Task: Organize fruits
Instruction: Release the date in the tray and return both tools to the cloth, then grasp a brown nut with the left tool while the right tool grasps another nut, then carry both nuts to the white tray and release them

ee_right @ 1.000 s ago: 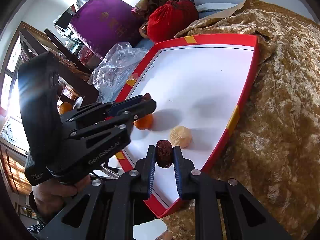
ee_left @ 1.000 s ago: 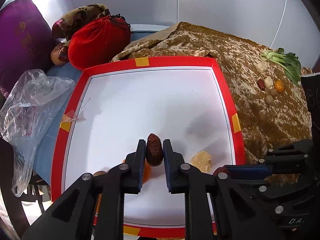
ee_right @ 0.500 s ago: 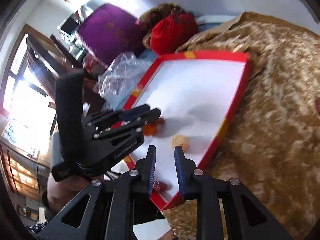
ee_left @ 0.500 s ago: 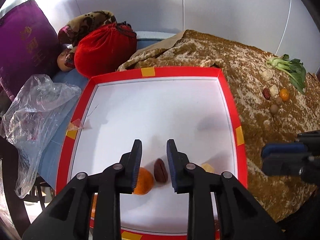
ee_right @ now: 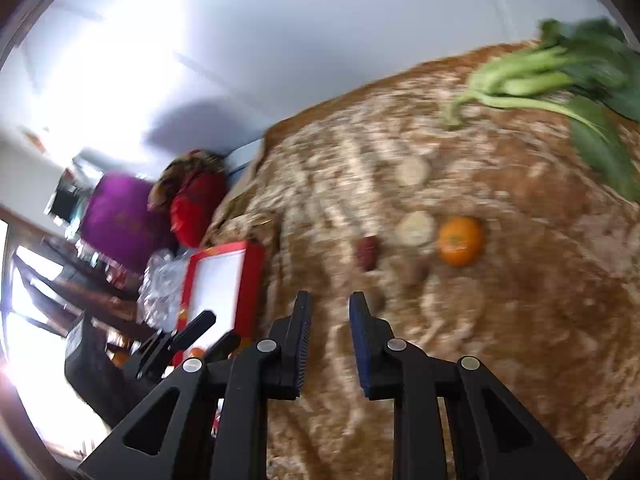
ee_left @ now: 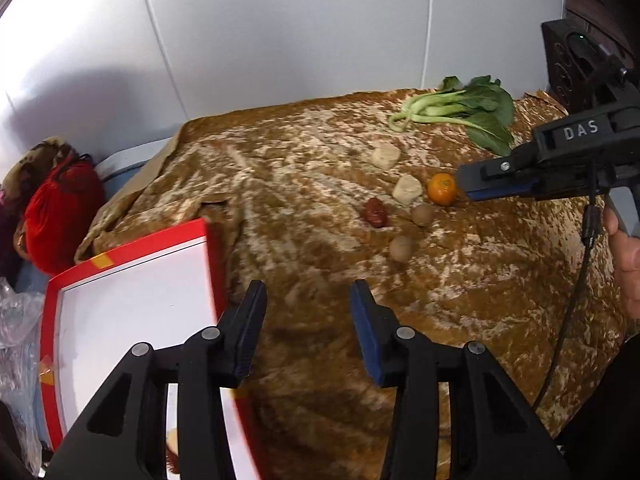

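Loose fruits lie on the brown velvet cloth (ee_left: pixel 320 184): a small orange (ee_left: pixel 441 189), a red date (ee_left: pixel 375 213), two pale lumps (ee_left: pixel 407 189) and two brown round fruits (ee_left: pixel 401 248). The red-rimmed white tray (ee_left: pixel 132 296) is at the left. My left gripper (ee_left: pixel 308 332) is open and empty, above the cloth by the tray's right rim. My right gripper (ee_right: pixel 330 344) is open and empty, facing the orange (ee_right: pixel 459 241) and date (ee_right: pixel 367 252); it also shows in the left wrist view (ee_left: pixel 496 184) beside the orange.
A bok choy (ee_left: pixel 464 110) lies at the back right of the cloth. A red pouch (ee_left: pixel 60 216) and a plastic bag (ee_left: pixel 16 336) sit left of the tray. A white wall (ee_left: pixel 280 28) stands behind. The right wrist view is blurred.
Both grippers let their dates go in the tray, opened, and swung right from the tray toward the fruit group on the cloth.
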